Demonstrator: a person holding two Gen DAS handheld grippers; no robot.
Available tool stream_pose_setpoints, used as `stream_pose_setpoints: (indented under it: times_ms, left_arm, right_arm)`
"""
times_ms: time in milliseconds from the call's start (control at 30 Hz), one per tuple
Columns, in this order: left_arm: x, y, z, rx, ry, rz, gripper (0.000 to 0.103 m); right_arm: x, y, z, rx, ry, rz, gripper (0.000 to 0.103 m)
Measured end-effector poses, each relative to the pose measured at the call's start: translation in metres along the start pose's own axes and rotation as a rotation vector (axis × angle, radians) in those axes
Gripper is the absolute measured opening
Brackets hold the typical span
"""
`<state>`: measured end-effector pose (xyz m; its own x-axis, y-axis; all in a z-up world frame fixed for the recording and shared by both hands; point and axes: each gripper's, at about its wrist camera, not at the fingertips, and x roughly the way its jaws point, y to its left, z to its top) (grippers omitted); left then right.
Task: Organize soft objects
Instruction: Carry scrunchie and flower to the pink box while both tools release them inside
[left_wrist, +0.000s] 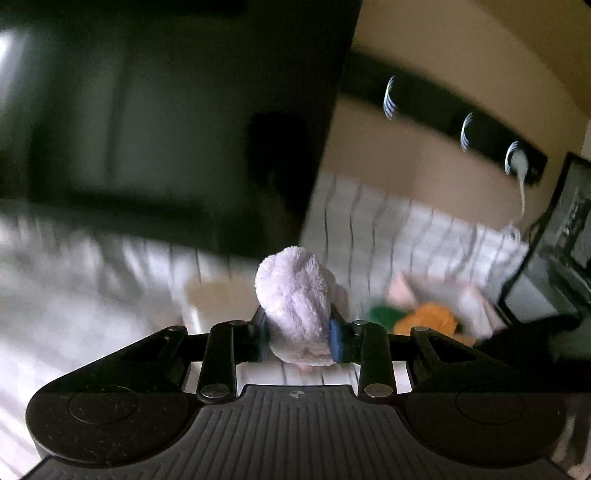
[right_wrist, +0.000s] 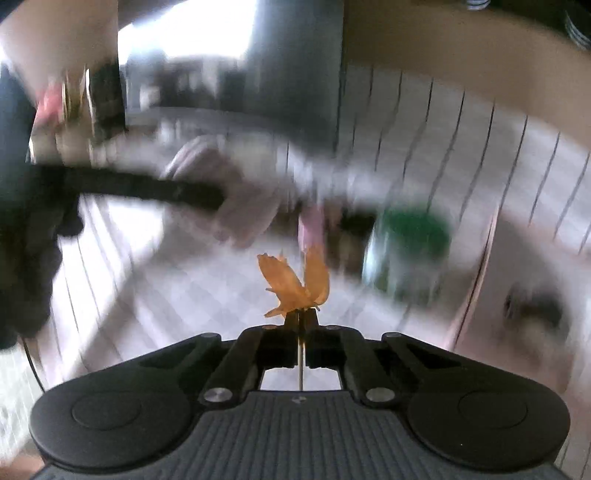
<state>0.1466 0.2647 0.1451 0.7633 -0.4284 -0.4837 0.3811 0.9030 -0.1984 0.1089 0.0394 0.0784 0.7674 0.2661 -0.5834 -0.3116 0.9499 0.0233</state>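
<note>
Both grippers (left (left_wrist: 300, 334), right (right_wrist: 301, 314)) clamp cloths.

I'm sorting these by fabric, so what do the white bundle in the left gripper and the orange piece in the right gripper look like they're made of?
White bundle: fluffy terry or fleece, matte, with a looped, nubby pile. Orange piece: a thin, smooth cloth, slightly translucent at its crumpled edges; possibly light synthetic, hard to say.
</note>
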Motion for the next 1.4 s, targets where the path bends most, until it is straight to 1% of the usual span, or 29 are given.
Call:
stream_pose_setpoints:
  times_ms: [100,133,200,233,267,333,400,500,567,667,700,767,833,933,1000,1033,1067,1100,1133,1167,1233,1267,1333,1400]
  left_arm:
    - [-0.017,-0.013,0.057,0.064,-0.087,-0.002,0.034]
    - [-0.020,-0.020,0.076,0.080,-0.109,-0.003,0.034]
    - [-0.022,-0.032,0.104,0.097,-0.136,-0.020,0.034]
    - [-0.020,-0.040,0.118,0.101,-0.143,-0.040,0.034]
    - [-0.015,-0.049,0.126,0.104,-0.145,-0.061,0.034]
    - [-0.001,-0.067,0.141,0.101,-0.138,-0.120,0.034]
    - [0.021,-0.086,0.147,0.097,-0.111,-0.194,0.034]
    - [0.068,-0.121,0.143,0.131,-0.034,-0.293,0.034]
    - [0.104,-0.143,0.132,0.142,0.031,-0.355,0.035]
    - [0.159,-0.170,0.110,0.118,0.154,-0.455,0.035]
    - [0.176,-0.177,0.103,0.105,0.189,-0.477,0.035]
    - [0.203,-0.186,0.088,0.075,0.246,-0.497,0.038]
    - [0.222,-0.188,0.073,0.064,0.289,-0.485,0.040]
    - [0.246,-0.189,0.052,0.125,0.414,-0.420,0.042]
    - [0.247,-0.173,0.043,0.138,0.450,-0.390,0.042]
    - [0.249,-0.170,0.039,0.141,0.441,-0.376,0.042]
    - [0.245,-0.165,0.038,0.141,0.410,-0.378,0.042]
    - [0.238,-0.157,0.038,0.141,0.378,-0.394,0.042]
    - [0.233,-0.152,0.039,0.126,0.332,-0.430,0.042]
    - [0.229,-0.147,0.041,0.096,0.296,-0.459,0.042]
    - [0.223,-0.139,0.048,0.042,0.251,-0.482,0.042]
    - [0.218,-0.136,0.052,0.033,0.233,-0.475,0.042]
    - [0.210,-0.131,0.052,0.045,0.209,-0.447,0.042]
    - [0.199,-0.122,0.050,0.052,0.191,-0.431,0.042]
  right_arm:
    - [-0.031,-0.013,0.055,0.043,-0.137,0.019,0.003]
    - [-0.043,-0.019,0.072,0.055,-0.176,0.019,0.003]
    - [-0.063,-0.033,0.097,0.067,-0.242,0.014,0.003]
    - [-0.072,-0.040,0.107,0.061,-0.275,-0.008,0.003]
    - [-0.082,-0.048,0.114,0.047,-0.308,-0.050,0.003]
    - [-0.096,-0.065,0.119,0.029,-0.348,-0.124,0.003]
    - [-0.108,-0.087,0.115,0.034,-0.365,-0.191,0.003]
    - [-0.123,-0.125,0.098,0.083,-0.376,-0.297,0.003]
    - [-0.132,-0.147,0.083,0.111,-0.379,-0.359,0.003]
    - [-0.134,-0.172,0.060,0.134,-0.356,-0.428,0.003]
    - [-0.131,-0.176,0.055,0.140,-0.339,-0.445,0.003]
    - [-0.120,-0.187,0.041,0.159,-0.294,-0.469,0.003]
    - [-0.108,-0.197,0.030,0.186,-0.255,-0.469,0.003]
    - [-0.086,-0.213,0.019,0.250,-0.197,-0.444,0.003]
    - [-0.076,-0.220,0.008,0.283,-0.170,-0.419,0.003]
    - [-0.068,-0.222,0.007,0.296,-0.158,-0.406,0.003]
    - [-0.060,-0.225,0.005,0.305,-0.144,-0.392,0.003]
    - [-0.051,-0.227,0.005,0.311,-0.130,-0.376,0.003]
    - [-0.042,-0.228,0.007,0.312,-0.117,-0.362,0.003]
    - [-0.033,-0.229,0.008,0.310,-0.105,-0.354,0.003]
    - [-0.018,-0.229,0.009,0.298,-0.079,-0.344,0.003]
    - [-0.007,-0.228,0.009,0.288,-0.058,-0.349,0.003]
    - [0.006,-0.230,0.006,0.270,-0.024,-0.372,0.003]
    - [0.026,-0.236,0.002,0.273,0.029,-0.392,0.003]
